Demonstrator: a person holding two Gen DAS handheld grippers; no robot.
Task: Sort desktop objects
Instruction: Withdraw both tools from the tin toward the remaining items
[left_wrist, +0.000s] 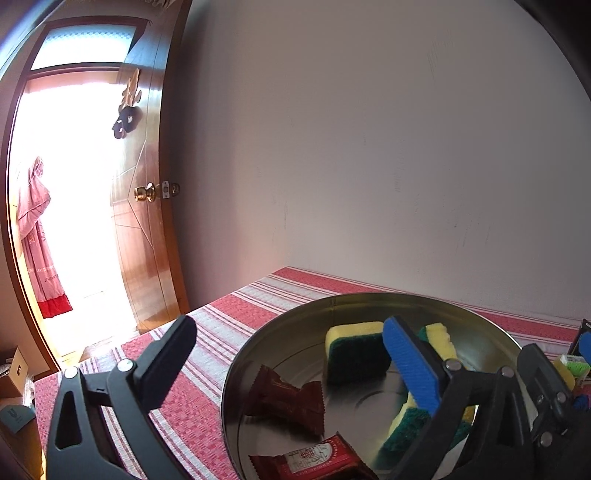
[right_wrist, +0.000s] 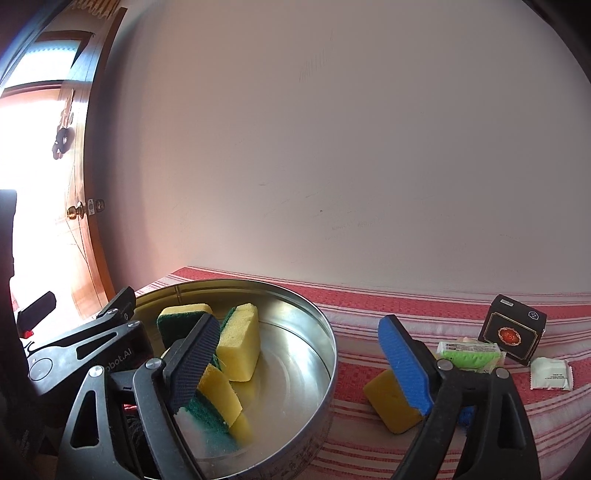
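Observation:
A round metal tin (left_wrist: 280, 332) (right_wrist: 325, 332) sits on the red striped tablecloth. It holds yellow-green sponges (left_wrist: 354, 350) (right_wrist: 240, 347) and dark red snack packets (left_wrist: 288, 402). My left gripper (left_wrist: 291, 363) is open and empty, one finger left of the tin, the blue pad (left_wrist: 410, 365) over it. My right gripper (right_wrist: 303, 363) is open and empty, its left finger over the sponges in the tin, its blue pad (right_wrist: 404, 365) in front of a yellow sponge (right_wrist: 391, 402) lying on the cloth right of the tin.
Right of the tin lie a green-white packet (right_wrist: 469, 350), a black box (right_wrist: 513, 332) and a white sachet (right_wrist: 550, 374). A plain wall runs behind the table. An open wooden door (left_wrist: 144, 206) stands at the left, past the table's edge.

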